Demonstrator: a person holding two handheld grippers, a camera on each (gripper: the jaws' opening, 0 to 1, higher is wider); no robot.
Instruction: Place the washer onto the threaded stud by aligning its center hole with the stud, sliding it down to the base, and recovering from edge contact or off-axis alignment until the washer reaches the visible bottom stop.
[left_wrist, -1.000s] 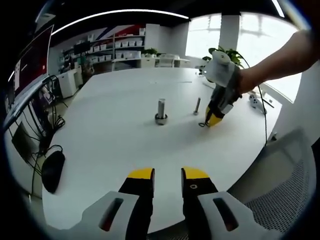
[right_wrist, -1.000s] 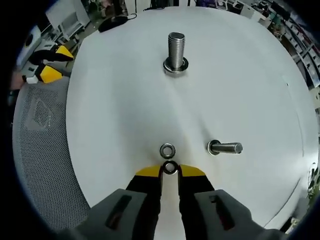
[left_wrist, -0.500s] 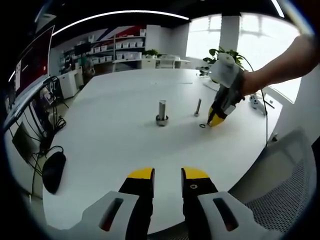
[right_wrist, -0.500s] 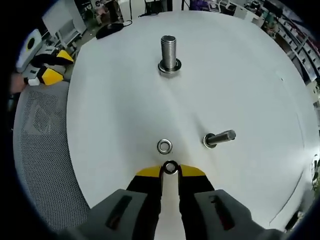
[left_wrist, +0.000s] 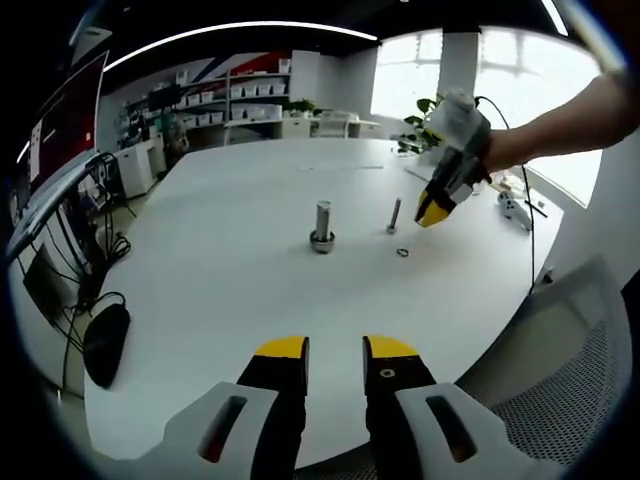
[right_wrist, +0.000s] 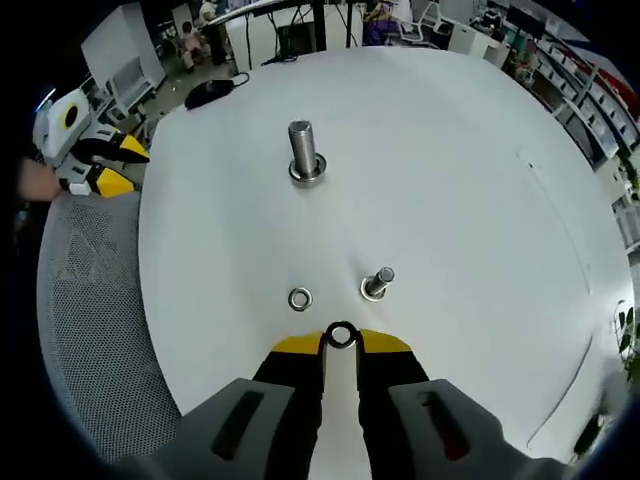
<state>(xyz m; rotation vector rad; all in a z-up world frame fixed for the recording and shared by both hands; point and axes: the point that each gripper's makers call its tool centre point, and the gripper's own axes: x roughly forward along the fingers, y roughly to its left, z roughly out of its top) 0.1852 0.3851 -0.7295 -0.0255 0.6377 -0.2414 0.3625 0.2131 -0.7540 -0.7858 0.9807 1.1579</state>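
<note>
A threaded stud (right_wrist: 302, 150) stands upright on the white table (right_wrist: 450, 180), with a ring at its base (right_wrist: 306, 177). My right gripper (right_wrist: 340, 338) is shut on a small washer (right_wrist: 340, 334), held edge-up between the yellow tips, high above the table and short of the stud. In the left gripper view the right gripper (left_wrist: 432, 212) hangs in the air to the right of the stud (left_wrist: 322, 222). A second washer (right_wrist: 299, 298) lies flat on the table. My left gripper (left_wrist: 336, 348) is open near the table's front edge, with nothing between its fingers.
A short bolt (right_wrist: 377, 283) lies beside the loose washer (left_wrist: 402, 252). A black mouse (left_wrist: 104, 340) and cables sit at the table's left edge. A grey mesh chair (right_wrist: 90, 330) stands by the table, with the left gripper (right_wrist: 118, 166) over it.
My right gripper has risen off the table with the washer in its tips, away from the loose washer and bolt. The left gripper has stayed still.
</note>
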